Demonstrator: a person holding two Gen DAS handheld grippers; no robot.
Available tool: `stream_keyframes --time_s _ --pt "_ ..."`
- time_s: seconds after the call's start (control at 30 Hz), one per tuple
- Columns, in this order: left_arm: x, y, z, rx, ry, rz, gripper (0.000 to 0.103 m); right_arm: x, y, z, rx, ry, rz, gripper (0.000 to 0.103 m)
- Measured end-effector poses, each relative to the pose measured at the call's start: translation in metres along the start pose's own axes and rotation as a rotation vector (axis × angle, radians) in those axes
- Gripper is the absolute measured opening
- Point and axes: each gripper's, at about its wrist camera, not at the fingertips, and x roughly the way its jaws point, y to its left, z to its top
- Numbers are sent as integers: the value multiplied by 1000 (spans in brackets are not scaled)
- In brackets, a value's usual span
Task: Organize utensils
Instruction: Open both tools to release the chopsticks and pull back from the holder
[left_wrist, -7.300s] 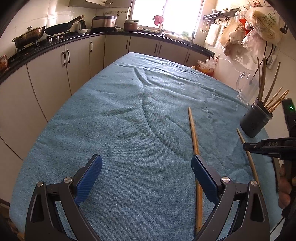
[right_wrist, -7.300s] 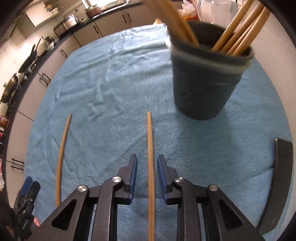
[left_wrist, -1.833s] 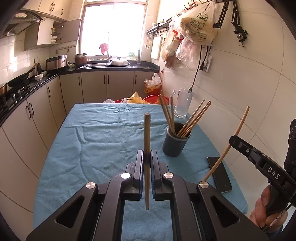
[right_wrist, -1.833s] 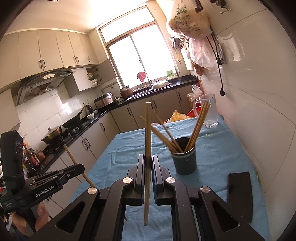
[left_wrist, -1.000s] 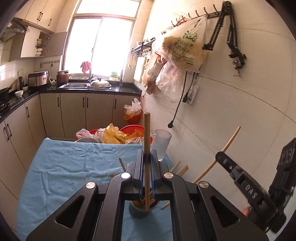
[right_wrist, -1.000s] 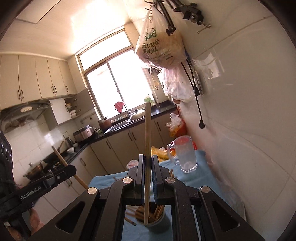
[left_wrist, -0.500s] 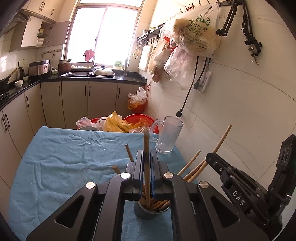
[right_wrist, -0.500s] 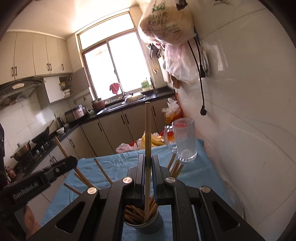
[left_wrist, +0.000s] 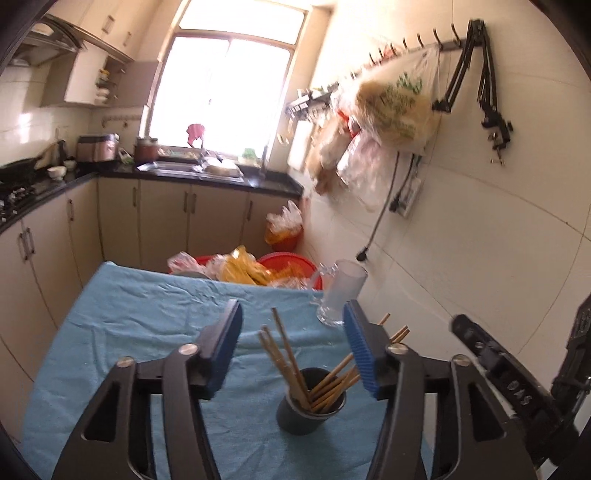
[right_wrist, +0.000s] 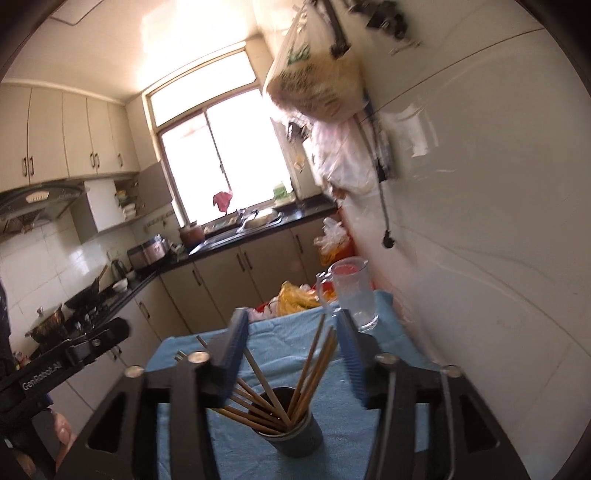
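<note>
A dark grey cup (left_wrist: 308, 415) stands on the blue cloth (left_wrist: 140, 317) with several wooden chopsticks (left_wrist: 291, 363) upright in it. It also shows in the right wrist view (right_wrist: 295, 435) with the chopsticks (right_wrist: 310, 369) fanned out. My left gripper (left_wrist: 293, 350) is open and empty, above the cup. My right gripper (right_wrist: 291, 354) is open and empty, also above the cup. The right gripper's body (left_wrist: 517, 384) shows at the right of the left wrist view, and the left gripper's body (right_wrist: 66, 354) at the left of the right wrist view.
A glass mug (left_wrist: 341, 291) stands on the cloth behind the cup, near the tiled wall; it also shows in the right wrist view (right_wrist: 354, 291). Red tubs with bags (left_wrist: 258, 267) sit beyond the table's far edge. Cabinets and counter run along the left and back.
Both grippers have opened and let go of their chopsticks, which now stand in the cup. Both grippers have risen slightly above it.
</note>
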Motion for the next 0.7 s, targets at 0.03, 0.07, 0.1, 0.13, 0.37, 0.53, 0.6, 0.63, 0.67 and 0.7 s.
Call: stream_keyframes --time_s 0.03,0.07,0.1,0.13,0.37,0.53,0.6,0.63,0.67,0.7 --pt "-9 2 -3 0 -20 16 69 -9 0 -2 0 -8 -17 70" --pt "-18 3 -7 6 -36 35 76 -16 0 -5 -3 -14 -32 74" --pt "-26 5 -13 15 -51 58 79 -23 1 -9 -10 -19 -49 82" --pt "-36 7 -22 28 -68 87 82 -31 2 -15 -25 -24 -74 87" --pt "-77 20 -89 132 -46 204 91 -59 12 -64 -113 44 -216 96" --pt "-97 36 -132 114 14 243 91 -76 17 -97 -131 96 -259 97" --pt "-106 42 -145 95 27 256 91 -87 21 -111 -149 95 -269 97" --pt "-110 44 -151 91 40 267 91 -92 25 -118 -166 96 -274 98" --pt "-113 45 -155 89 48 274 91 -95 27 -123 -175 101 -275 98" --pt "-117 46 -160 87 58 278 91 -101 30 -130 -183 108 -273 98"
